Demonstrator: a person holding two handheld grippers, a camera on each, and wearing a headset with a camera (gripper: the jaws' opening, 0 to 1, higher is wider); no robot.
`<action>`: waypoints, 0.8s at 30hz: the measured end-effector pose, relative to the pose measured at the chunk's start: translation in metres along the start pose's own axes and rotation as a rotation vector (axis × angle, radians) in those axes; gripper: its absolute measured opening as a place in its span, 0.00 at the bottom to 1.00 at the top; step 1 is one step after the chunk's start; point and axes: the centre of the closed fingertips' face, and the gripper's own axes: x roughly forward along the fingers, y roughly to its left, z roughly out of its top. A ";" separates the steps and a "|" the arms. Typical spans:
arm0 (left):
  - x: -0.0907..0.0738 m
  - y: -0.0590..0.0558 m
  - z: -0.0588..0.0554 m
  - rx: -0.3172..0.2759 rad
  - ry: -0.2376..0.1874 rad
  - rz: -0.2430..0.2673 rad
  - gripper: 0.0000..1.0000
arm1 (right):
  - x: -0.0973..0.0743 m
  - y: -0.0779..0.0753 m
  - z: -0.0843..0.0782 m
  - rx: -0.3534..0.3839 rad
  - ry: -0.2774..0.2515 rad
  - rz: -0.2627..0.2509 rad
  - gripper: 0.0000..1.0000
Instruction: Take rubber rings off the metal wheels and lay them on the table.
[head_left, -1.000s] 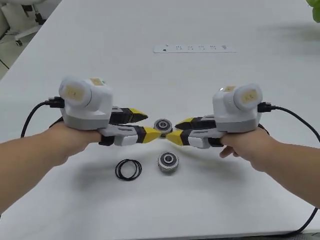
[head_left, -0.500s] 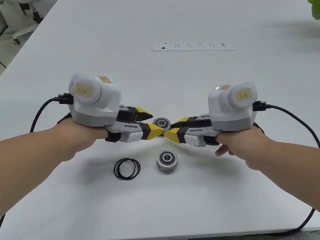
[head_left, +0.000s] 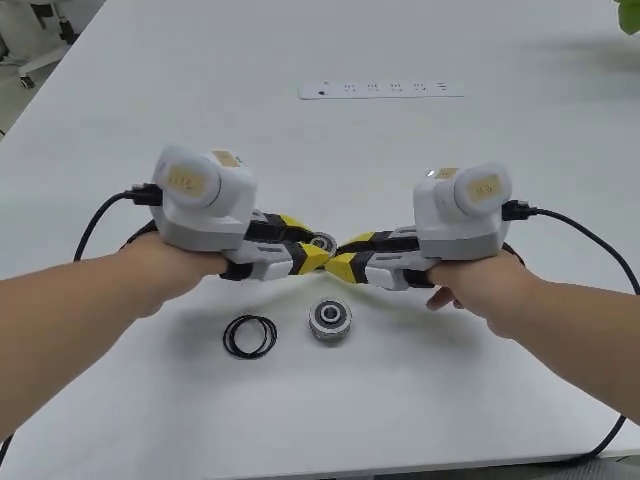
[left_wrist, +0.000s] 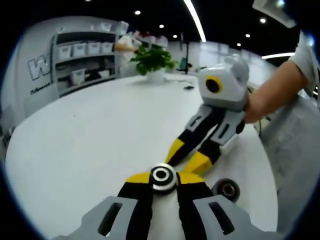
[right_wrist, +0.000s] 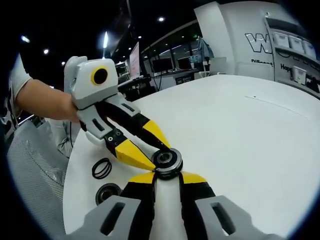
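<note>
Metal wheel (head_left: 321, 243) number one is up off the table (head_left: 450, 150), caught between your two grippers where their yellow tips meet in front of you. Your left gripper (head_left: 310, 243) has its jaws drawn narrow, one tip on each side of that wheel; your left gripper view shows the wheel (left_wrist: 163, 178) seated squarely between the tips of the left gripper (left_wrist: 163, 181). Your right gripper (head_left: 340, 257) comes at it from the opposite side, also with its jaws narrow, and its tips lie against the wheel's rim. In your right gripper view the wheel (right_wrist: 167, 160) sits just at the ends of the right gripper (right_wrist: 167, 176), with the left gripper (right_wrist: 152, 150) touching it from the far side. Whether the right jaws actually pinch anything, I cannot tell.

Below the held wheel, a second wheel (head_left: 330, 318) lies flat on the table, near you. Just to its left, apart from it, lie the black rubber rings (head_left: 250, 335), overlapping one another in a small loose heap.

Farther off, toward the back of the table, a white power strip (head_left: 380, 91) lies flat.
</note>
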 end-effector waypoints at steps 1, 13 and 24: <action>0.000 0.001 0.001 0.007 -0.005 0.005 0.18 | 0.000 0.000 0.000 0.000 0.000 -0.001 0.15; 0.002 0.006 0.001 0.021 0.008 0.037 0.13 | -0.001 -0.002 -0.002 0.011 0.001 -0.014 0.09; 0.003 0.007 0.001 0.008 0.027 0.064 0.13 | 0.000 -0.001 -0.006 0.023 0.000 -0.031 0.00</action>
